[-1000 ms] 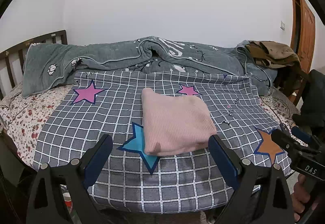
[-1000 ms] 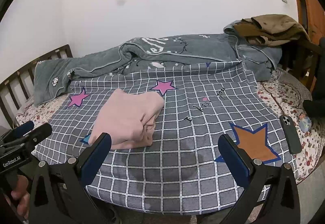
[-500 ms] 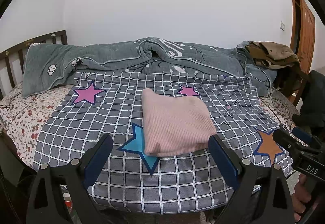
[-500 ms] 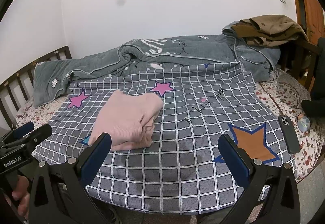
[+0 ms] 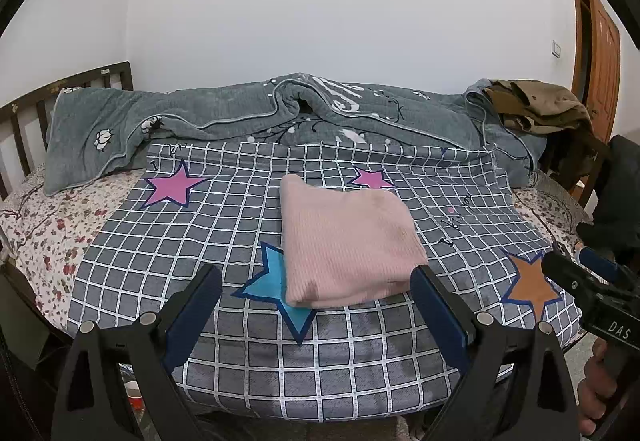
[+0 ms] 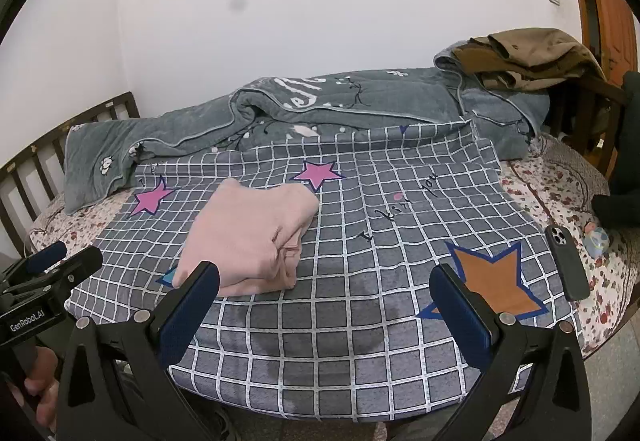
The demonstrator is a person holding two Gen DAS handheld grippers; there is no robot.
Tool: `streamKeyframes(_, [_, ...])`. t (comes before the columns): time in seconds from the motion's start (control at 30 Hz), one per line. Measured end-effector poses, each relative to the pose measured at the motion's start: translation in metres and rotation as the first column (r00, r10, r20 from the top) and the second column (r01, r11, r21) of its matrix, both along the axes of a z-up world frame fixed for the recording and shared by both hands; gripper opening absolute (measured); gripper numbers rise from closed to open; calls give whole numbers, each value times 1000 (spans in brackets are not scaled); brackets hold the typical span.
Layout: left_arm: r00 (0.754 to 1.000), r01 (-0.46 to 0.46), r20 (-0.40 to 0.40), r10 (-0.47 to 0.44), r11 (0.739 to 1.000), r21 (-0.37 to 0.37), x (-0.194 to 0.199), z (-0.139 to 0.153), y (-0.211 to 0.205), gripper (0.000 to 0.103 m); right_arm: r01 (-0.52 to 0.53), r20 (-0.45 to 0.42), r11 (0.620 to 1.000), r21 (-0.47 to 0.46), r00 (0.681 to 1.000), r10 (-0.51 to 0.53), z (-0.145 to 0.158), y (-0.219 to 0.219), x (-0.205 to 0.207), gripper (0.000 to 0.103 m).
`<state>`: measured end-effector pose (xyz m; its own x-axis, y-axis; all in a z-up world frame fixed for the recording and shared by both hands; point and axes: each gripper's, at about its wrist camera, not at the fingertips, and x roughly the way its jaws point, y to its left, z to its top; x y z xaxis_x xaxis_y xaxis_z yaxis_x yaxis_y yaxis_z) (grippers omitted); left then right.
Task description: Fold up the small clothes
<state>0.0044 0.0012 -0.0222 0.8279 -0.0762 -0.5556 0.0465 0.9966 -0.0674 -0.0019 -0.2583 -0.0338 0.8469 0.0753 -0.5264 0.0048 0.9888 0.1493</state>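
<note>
A pink ribbed garment (image 5: 344,241) lies folded into a compact rectangle on the grey checked sheet with stars (image 5: 224,225). In the right wrist view it (image 6: 248,237) shows its stacked folded edges facing right. My left gripper (image 5: 316,305) is open and empty, held back from the bed's front edge, just short of the garment. My right gripper (image 6: 324,305) is open and empty, to the right of the garment over the sheet's front edge. Each gripper shows at the edge of the other's view.
A rumpled grey quilt (image 5: 280,113) lies along the back of the bed. Brown clothes (image 6: 532,53) are piled at the back right. A black phone (image 6: 568,261) and a small pale item (image 6: 596,241) lie on the floral sheet at right. A wooden headboard (image 5: 24,113) stands left.
Both grippers have drifted slightly back from the bed. The garment has not moved, and both grippers stay open.
</note>
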Motion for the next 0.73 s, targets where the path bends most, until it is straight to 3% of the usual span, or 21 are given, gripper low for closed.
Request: streamKeyframes(0.73, [1000, 3, 4, -3, 1000, -6, 2, 4, -1, 95, -1, 1, 1000, 2, 1000, 1, -1, 0, -1, 103])
